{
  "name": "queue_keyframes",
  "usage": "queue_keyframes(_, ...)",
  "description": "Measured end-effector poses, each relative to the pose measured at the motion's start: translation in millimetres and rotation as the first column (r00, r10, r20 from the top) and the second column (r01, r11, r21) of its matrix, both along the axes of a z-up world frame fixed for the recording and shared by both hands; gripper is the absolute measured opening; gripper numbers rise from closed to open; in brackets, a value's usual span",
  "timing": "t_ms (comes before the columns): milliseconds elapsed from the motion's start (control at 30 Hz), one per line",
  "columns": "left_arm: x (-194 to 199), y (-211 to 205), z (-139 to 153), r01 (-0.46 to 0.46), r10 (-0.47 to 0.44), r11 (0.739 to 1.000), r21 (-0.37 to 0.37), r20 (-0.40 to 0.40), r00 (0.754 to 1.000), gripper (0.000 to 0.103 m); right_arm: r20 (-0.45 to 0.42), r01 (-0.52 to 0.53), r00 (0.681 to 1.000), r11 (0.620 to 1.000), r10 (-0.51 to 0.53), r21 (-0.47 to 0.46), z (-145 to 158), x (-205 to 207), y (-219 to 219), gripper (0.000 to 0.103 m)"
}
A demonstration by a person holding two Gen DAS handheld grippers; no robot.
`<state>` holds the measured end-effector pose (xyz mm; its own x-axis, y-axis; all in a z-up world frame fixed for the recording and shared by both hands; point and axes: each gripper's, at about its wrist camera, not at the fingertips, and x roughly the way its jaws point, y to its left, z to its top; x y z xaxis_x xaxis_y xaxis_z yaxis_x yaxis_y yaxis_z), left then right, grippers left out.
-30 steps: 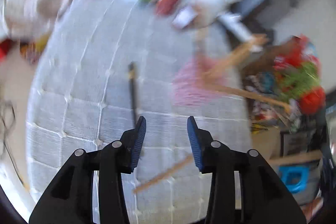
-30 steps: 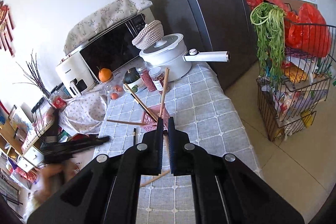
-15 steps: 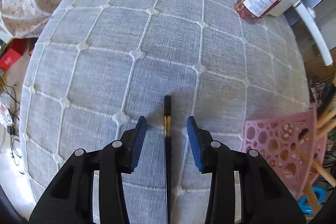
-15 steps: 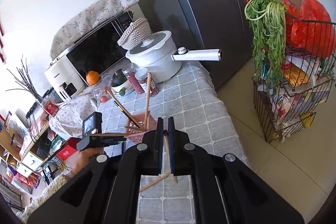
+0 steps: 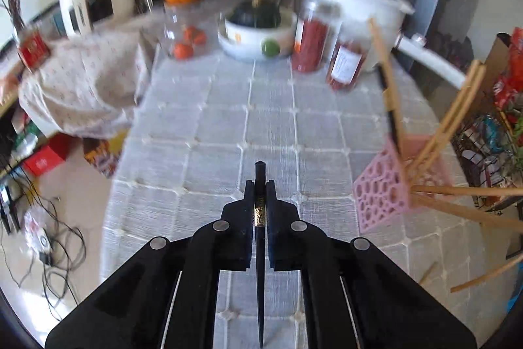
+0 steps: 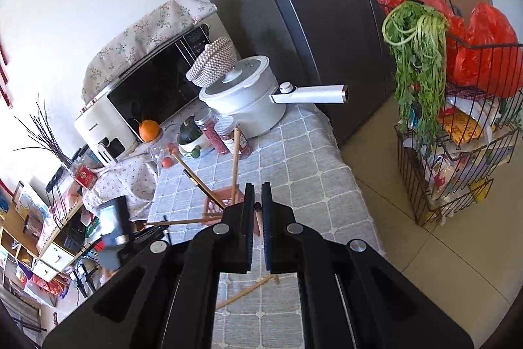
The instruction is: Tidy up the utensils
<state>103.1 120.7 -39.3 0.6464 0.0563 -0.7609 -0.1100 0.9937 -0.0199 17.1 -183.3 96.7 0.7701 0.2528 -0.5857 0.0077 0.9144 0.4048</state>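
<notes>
My left gripper (image 5: 260,185) is shut on a black chopstick (image 5: 260,251) and holds it above the grey checked tablecloth (image 5: 271,126). A pink perforated utensil holder (image 5: 382,185) stands to the right with several wooden chopsticks (image 5: 457,116) and a dark one leaning in it. My right gripper (image 6: 257,187) is shut on a wooden chopstick (image 6: 258,218), held high over the table. The holder (image 6: 222,201) shows just beyond its tips. A loose wooden chopstick (image 6: 245,291) lies on the cloth below it.
At the table's back stand two red-filled jars (image 5: 310,38), a bowl with a squash (image 5: 258,31), a glass jar with an orange on it (image 5: 183,18), a white pot (image 6: 248,97) and a microwave (image 6: 153,84). A wire rack (image 6: 457,152) stands on the floor at right.
My left gripper has closed on the black chopstick and lifted it off the cloth, tilting up toward the table's back. My right gripper stays shut on its wooden chopstick, shifted slightly.
</notes>
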Motion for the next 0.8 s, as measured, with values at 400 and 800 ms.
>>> queue_keyframes(400, -32, 0, 105, 0.047, -0.051, 0.999, 0.025, 0.17, 0.984, 0.006, 0.054, -0.006, 0.999, 1.0, 0.007, -0.005, 53, -4, 8, 0.005)
queue_keyframes(800, -26, -56, 203, 0.241, -0.235, 0.97, 0.016, 0.291, 0.927, 0.006, 0.165, 0.014, 0.986, 1.0, -0.009, -0.028, 133, 29, 1, 0.005)
